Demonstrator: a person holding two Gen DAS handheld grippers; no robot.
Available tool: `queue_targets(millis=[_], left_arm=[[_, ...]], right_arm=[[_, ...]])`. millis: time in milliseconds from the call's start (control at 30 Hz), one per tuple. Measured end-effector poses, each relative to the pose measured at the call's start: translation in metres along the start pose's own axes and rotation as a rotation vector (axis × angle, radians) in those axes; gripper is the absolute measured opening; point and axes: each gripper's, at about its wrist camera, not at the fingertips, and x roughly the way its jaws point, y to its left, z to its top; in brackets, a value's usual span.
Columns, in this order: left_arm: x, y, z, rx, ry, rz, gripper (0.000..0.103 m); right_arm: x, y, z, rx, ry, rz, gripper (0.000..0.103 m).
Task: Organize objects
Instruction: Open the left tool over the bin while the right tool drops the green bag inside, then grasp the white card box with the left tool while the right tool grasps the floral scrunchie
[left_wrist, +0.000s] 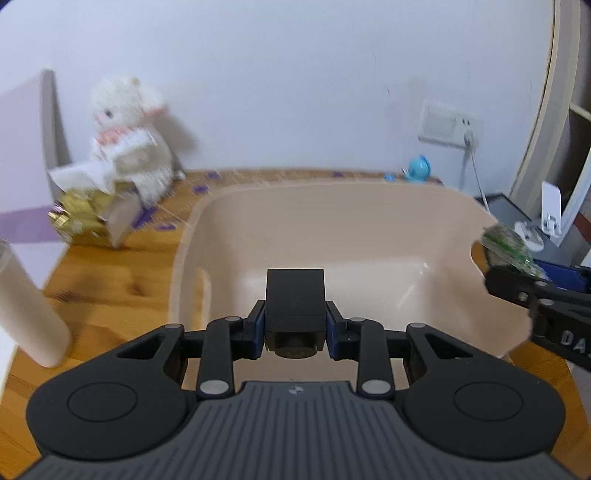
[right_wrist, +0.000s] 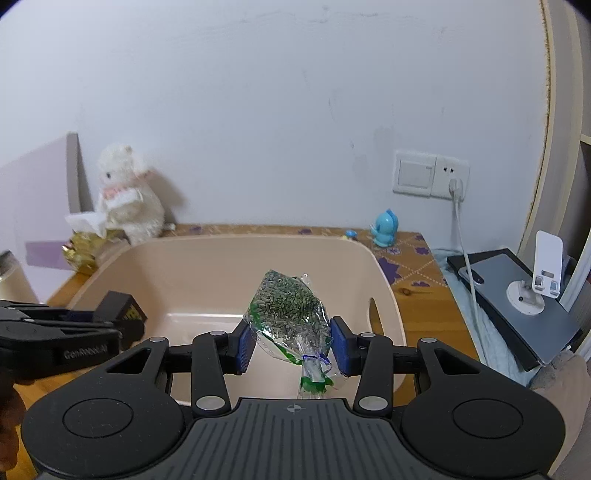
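Clamped in the left gripper (left_wrist: 295, 332) is a black block (left_wrist: 294, 293), held over the near rim of the beige tub (left_wrist: 369, 229). At 3 o'clock the right gripper (right_wrist: 291, 345) pinches a clear bag of greenish seeds (right_wrist: 286, 310) above the same tub. Further out on the wooden table (left_wrist: 110, 280), a cream cylinder (left_wrist: 26, 314) stands at 9 o'clock, gold wrapping (left_wrist: 79, 218) and a white plush bear (left_wrist: 129, 140) at 10, a blue figurine (right_wrist: 385, 229) toward 1.

A plain white wall (right_wrist: 295, 110) at the far side carries a switch and socket plate (right_wrist: 430, 173), right of centre.
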Motion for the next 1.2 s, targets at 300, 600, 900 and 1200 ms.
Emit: queue_targets(millis=[300, 600, 900, 1200], left_arm=[[0.039, -0.011, -0.009, 0.052, 0.087, 0.052, 0.034], [-0.002, -0.017, -0.009, 0.117, -0.008, 0.100, 0.083], [-0.050, -0.004, -0.022, 0.114, -0.053, 0.126, 0.093], [-0.077, 0.019, -0.047, 0.088, -0.035, 0.118, 0.094]], right_arm=[[0.036, 0.005, -0.011, -0.029, 0.098, -0.023, 0.049], [0.003, 0.003, -0.010, -0.031, 0.021, -0.025, 0.077], [-0.050, -0.007, -0.018, -0.029, -0.034, -0.027, 0.100], [-0.059, -0.008, -0.047, -0.060, 0.024, -0.043, 0.103]])
